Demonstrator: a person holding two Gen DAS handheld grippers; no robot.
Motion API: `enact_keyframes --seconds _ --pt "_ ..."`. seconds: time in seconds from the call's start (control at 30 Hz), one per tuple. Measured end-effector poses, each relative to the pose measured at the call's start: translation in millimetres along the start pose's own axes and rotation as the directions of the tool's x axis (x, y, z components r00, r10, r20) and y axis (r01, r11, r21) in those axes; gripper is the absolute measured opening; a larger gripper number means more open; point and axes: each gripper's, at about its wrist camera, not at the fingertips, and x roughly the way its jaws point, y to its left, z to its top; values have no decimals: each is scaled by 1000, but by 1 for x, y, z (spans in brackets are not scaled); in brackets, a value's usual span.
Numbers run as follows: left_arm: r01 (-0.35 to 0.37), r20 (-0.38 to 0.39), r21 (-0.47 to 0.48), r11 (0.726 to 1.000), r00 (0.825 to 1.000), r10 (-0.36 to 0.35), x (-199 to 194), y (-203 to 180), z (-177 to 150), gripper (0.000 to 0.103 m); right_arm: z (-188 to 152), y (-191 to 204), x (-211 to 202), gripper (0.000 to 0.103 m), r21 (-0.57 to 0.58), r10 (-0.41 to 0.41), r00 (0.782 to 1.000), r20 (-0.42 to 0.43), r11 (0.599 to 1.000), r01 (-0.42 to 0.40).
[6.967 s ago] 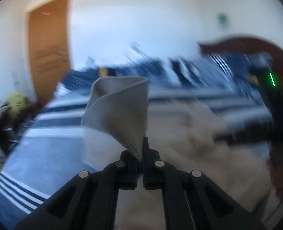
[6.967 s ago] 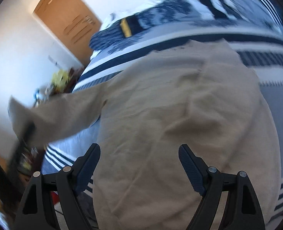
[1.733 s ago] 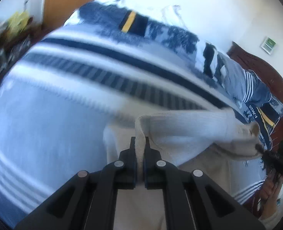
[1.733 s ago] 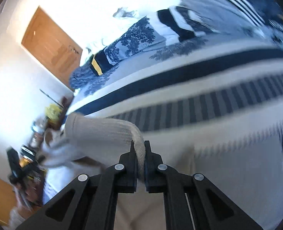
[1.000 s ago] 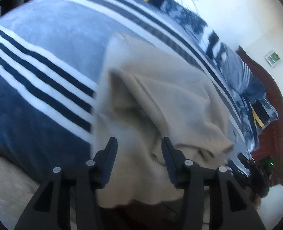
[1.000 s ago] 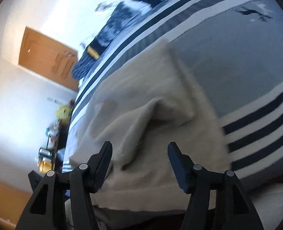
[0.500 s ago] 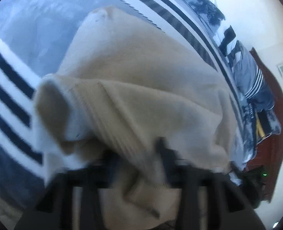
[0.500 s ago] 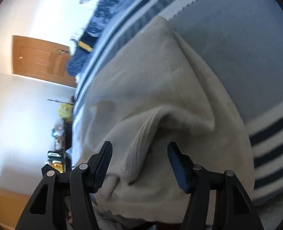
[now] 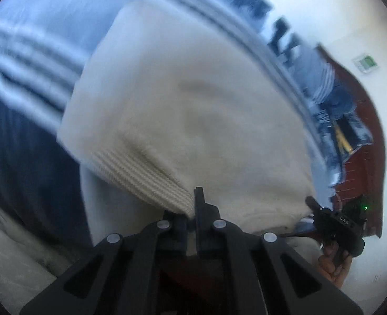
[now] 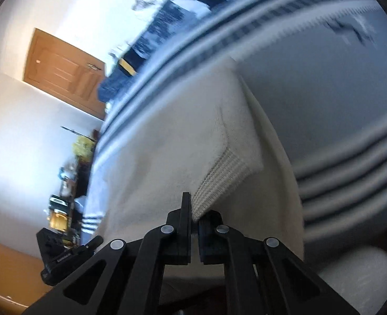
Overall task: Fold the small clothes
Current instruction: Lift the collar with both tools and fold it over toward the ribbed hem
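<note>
Two grippers are pinching the same garment at this moment. We are holding the left gripper (image 9: 193, 204) with its jaws pressed together on a ribbed cuff (image 9: 141, 173) of the cream sweater (image 9: 193, 110), and we are holding the right gripper (image 10: 194, 210) clamped on the other ribbed cuff (image 10: 219, 181), the knit edge caught between its pads. Both pairs of jaws have just been closing: a second ago they were standing spread over the loose fabric, with nothing gripped.

One sweater is lying on the bed, on the blue blanket (image 9: 36, 26) with white stripes, near its front edge. Its body is looking flatter and more squared than a second ago, when a sleeve was humped up in the middle; now each sleeve end is lying folded in over the body.

From the left wrist view we are seeing the right gripper's body (image 9: 338, 223) at the lower right, with a hand (image 9: 332, 265) under it; small white characters are showing on it, too blurred for us to read with confidence. A green light (image 9: 366, 206) is glowing just above.

Farther back, patterned blue pillows (image 10: 154, 26) are lying at the head of the bed, by one dark wooden headboard (image 9: 361, 131). One wooden door (image 10: 62, 68) is standing in the far wall, and a small green-and-white wall panel (image 9: 365, 63) is hanging beyond the headboard; its print is illegible.
</note>
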Motion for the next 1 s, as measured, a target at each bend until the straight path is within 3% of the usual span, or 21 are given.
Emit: enact_keyframes --seconds 0.07,0.2,0.3,0.37,0.47,0.6,0.73,0.8,0.87,1.0 --pt "-7 2 1 1000 1000 7 4 3 -2 4 -6 -16 15 5 68 -38 997 -69 997 43" --pt "1 46 65 998 999 -4 -15 -11 -7 4 -8 -3 8 5 -9 -77 997 -30 997 77" --pt "-45 7 80 996 999 44 -5 -6 -14 7 -10 2 5 4 -36 -155 988 -7 987 155" --pt "-97 -12 73 993 995 98 2 -1 -16 12 -10 0 14 5 -36 -177 984 -38 984 175" --pt "-84 2 58 995 996 84 -5 1 -15 12 -10 -7 13 7 -32 -167 985 -42 986 166" --pt "-66 42 49 997 997 64 -15 3 -15 26 -13 -10 3 8 -1 -124 992 -16 992 124" --pt "-15 81 -16 1000 997 16 -28 13 -10 29 -12 -22 -5 11 71 -80 997 5 994 79" --pt "-7 103 -42 999 995 11 -32 21 -9 31 -11 -26 -8 20 98 -72 997 22 993 69" --pt "-12 121 -70 998 992 20 -35 30 -6 31 -10 -31 -11 46 130 -68 997 42 990 62" --pt "-26 129 -122 992 991 42 -28 41 7 31 -4 -40 -10 48 185 -49 997 55 982 38"
